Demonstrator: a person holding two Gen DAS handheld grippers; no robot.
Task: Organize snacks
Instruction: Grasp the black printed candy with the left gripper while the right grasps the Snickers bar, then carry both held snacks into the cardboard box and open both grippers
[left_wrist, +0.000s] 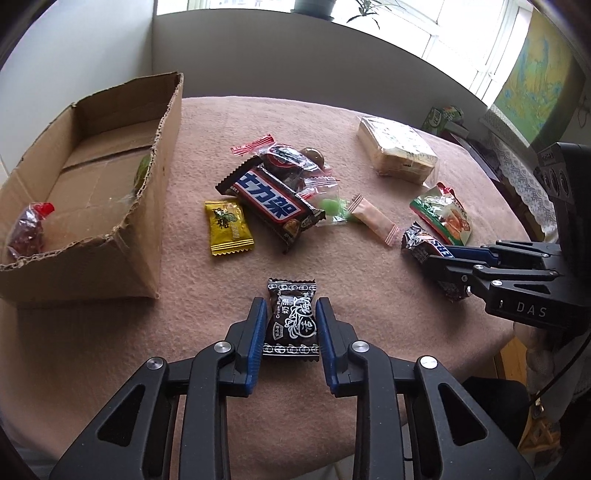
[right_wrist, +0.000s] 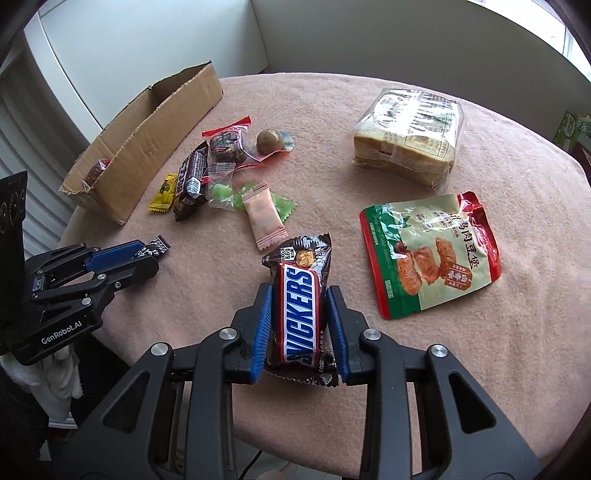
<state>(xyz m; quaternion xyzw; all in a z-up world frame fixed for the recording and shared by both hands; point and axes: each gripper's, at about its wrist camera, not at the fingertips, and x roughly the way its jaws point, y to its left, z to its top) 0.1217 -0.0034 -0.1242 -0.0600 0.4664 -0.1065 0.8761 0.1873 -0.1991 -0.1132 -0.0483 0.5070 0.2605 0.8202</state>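
Blue ribbed pads of our left gripper (left_wrist: 290, 317) clench a glossy black crinkle-edged candy packet (left_wrist: 291, 319); our right gripper (right_wrist: 300, 306) clamps a shiny brown Snickers bar wrapper (right_wrist: 301, 306), with the torn corrugated cardboard box (right_wrist: 147, 133) at ten o'clock.

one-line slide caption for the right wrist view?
Right gripper clamps a Snickers bar above the pink-clothed table; loose snacks and a cardboard box lie beyond.

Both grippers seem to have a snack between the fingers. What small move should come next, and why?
Probably lift the left gripper with its black candy and carry it left to the cardboard box. The box stands open on that side and already holds snacks; the right gripper, on the Snickers bar, is farther away.
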